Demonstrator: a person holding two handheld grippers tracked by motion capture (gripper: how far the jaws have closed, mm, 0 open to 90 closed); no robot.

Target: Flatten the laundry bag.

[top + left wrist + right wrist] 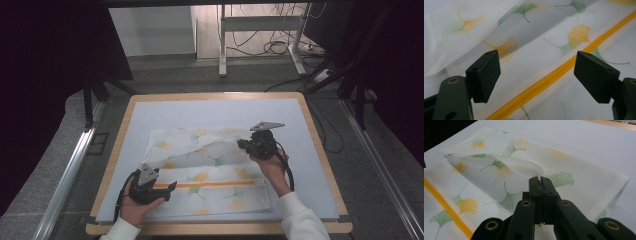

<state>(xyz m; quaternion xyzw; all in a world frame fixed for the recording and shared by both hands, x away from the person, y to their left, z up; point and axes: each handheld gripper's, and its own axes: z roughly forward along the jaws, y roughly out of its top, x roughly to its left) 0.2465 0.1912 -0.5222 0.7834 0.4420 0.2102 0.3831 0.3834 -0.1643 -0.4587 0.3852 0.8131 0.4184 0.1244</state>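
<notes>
A white mesh bag (210, 170) printed with green and yellow ginkgo leaves lies flat on the table, an orange zipper (210, 184) running across it. My right gripper (242, 145) is shut on a fold of the bag's fabric (524, 166), lifting that edge into a ridge over the rest of the mesh bag (486, 187). My left gripper (172, 187) stands open at the zipper's left end. In the left gripper view its two black pads (486, 75) hang wide apart over the zipper (554, 75) with nothing between them.
A pale blue sheet (300, 165) covers the wooden table (320, 145), with bare sheet around the bag. Beyond the table stand a white desk frame (222, 45) and loose cables (280, 47) on the floor.
</notes>
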